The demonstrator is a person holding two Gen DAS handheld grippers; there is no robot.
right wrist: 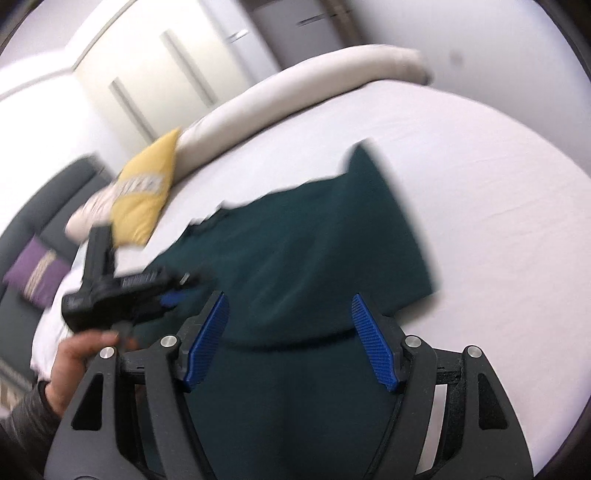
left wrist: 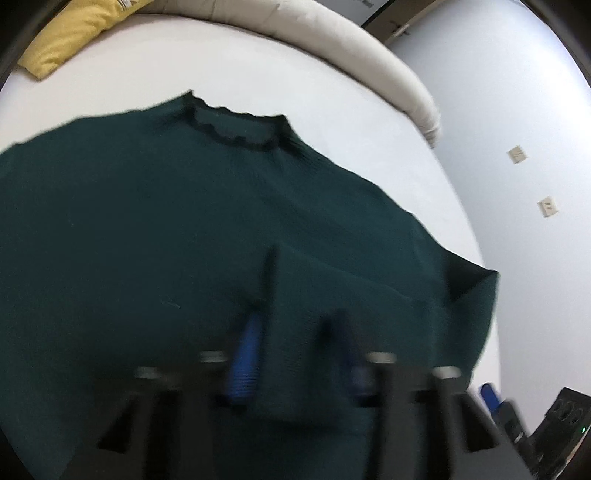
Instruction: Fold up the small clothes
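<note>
A dark green knit top (left wrist: 166,229) lies spread on the white bed, its ruffled neck (left wrist: 236,125) toward the pillows. My left gripper (left wrist: 295,332) hovers low over the top's lower part; its blue fingers (left wrist: 245,362) stand apart with cloth showing between them, blurred by motion. My right gripper (right wrist: 290,314) is open over the hem of the same top (right wrist: 295,251), with nothing between its blue pads (right wrist: 373,343). The left gripper (right wrist: 118,291) and the hand holding it show at the left of the right wrist view.
The white bed (left wrist: 258,66) has a long cream bolster (left wrist: 332,40) along its far edge and a yellow cushion (left wrist: 77,29) at the corner. A purple cushion (right wrist: 35,273) lies on a dark sofa. The wall with sockets (left wrist: 546,206) is to the right.
</note>
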